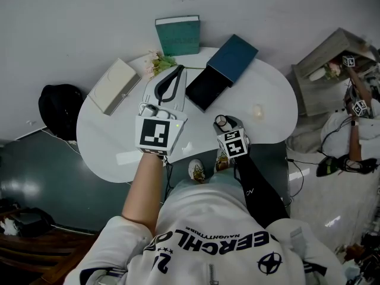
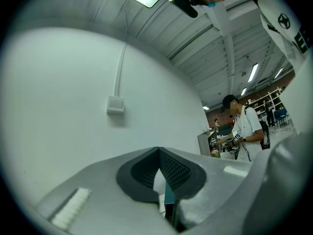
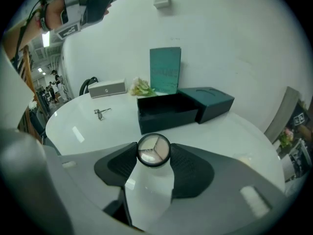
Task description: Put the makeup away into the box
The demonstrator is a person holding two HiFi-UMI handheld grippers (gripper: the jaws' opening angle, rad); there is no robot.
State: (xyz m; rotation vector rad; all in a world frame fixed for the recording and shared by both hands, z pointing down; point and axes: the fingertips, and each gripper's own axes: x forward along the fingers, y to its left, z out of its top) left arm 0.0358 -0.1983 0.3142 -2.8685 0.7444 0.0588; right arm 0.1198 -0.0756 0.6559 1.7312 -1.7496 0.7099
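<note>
A round compact with three pale shades (image 3: 153, 151) sits pinched between the pads of my right gripper (image 3: 154, 156), which is shut on it above the table's near edge. The head view shows the same compact (image 1: 221, 121) at the tip of the right gripper (image 1: 224, 126). The dark open box (image 3: 168, 110) lies beyond it on the white table (image 3: 88, 131), its lid (image 3: 208, 102) resting against its right side. My left gripper (image 1: 177, 71) is raised above the table and points up at the wall, shut with nothing between its fingertips (image 2: 159, 153).
A teal book (image 1: 178, 34) stands against the wall behind the box (image 1: 205, 88). Flowers (image 1: 157, 63) and a white case (image 1: 114, 85) lie at the back left. Glasses (image 3: 101, 112) rest left of the box. A small translucent item (image 1: 257, 111) lies at the table's right.
</note>
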